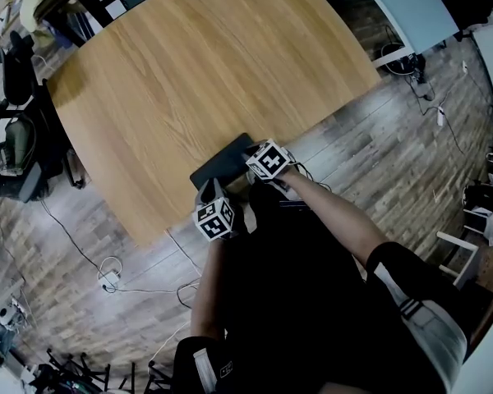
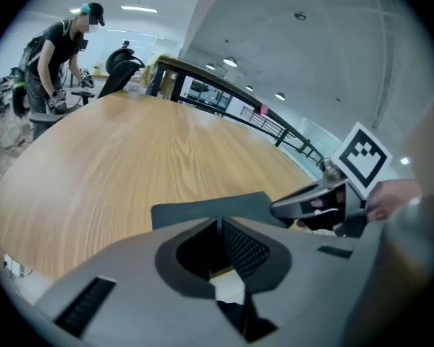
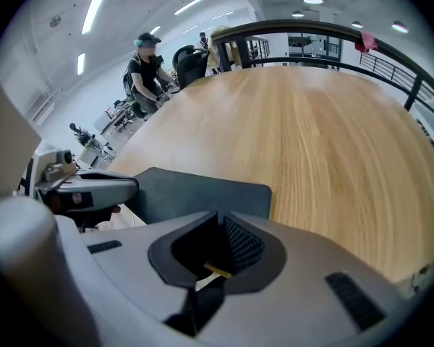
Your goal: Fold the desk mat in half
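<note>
Fingers of left gripper (image 2: 218,224) and right gripper (image 3: 218,221) pinch desk mat (image 1: 223,162).

desk mat (image 2: 202,210) near part hidden behind left tongs (image 2: 219,226), table (image 1: 189,72) far edge cut off

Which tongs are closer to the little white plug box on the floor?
Left. The left tongs sit at the wooden table edge, on the white plug box side; the right tongs sit beyond them, at the dark desk mat.
</note>
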A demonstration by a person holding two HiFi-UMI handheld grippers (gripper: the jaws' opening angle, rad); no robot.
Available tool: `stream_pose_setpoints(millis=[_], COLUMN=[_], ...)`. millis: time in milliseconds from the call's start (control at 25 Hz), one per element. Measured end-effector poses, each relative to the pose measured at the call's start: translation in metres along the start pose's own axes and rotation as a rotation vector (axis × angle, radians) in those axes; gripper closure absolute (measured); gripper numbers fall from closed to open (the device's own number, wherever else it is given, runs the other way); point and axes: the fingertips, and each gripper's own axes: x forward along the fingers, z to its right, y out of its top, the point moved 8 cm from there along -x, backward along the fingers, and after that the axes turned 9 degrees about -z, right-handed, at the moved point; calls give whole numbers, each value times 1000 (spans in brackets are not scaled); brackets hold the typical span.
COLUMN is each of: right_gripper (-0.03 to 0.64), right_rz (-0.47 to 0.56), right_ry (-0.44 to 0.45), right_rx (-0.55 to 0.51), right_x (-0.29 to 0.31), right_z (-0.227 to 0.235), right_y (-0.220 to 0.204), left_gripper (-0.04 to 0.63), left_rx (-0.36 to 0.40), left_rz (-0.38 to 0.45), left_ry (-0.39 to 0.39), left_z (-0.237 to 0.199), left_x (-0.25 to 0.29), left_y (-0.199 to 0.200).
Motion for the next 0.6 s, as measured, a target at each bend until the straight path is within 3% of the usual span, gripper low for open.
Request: stream_pose_setpoints(millis=[240,600], right_gripper=[576,577], right_rz=[23,61], right_ry=[42,62], right_rx=[75,83], right_x=[-1,-3], right_z=[5,9], right_y=[-5,-6], left_gripper=[561,561], left_rx=[-8,-20], left_rz=[17,28], left_ry=[130,183], left_z=[3,6], left_x=[6,9], left_y=[-4,-2])
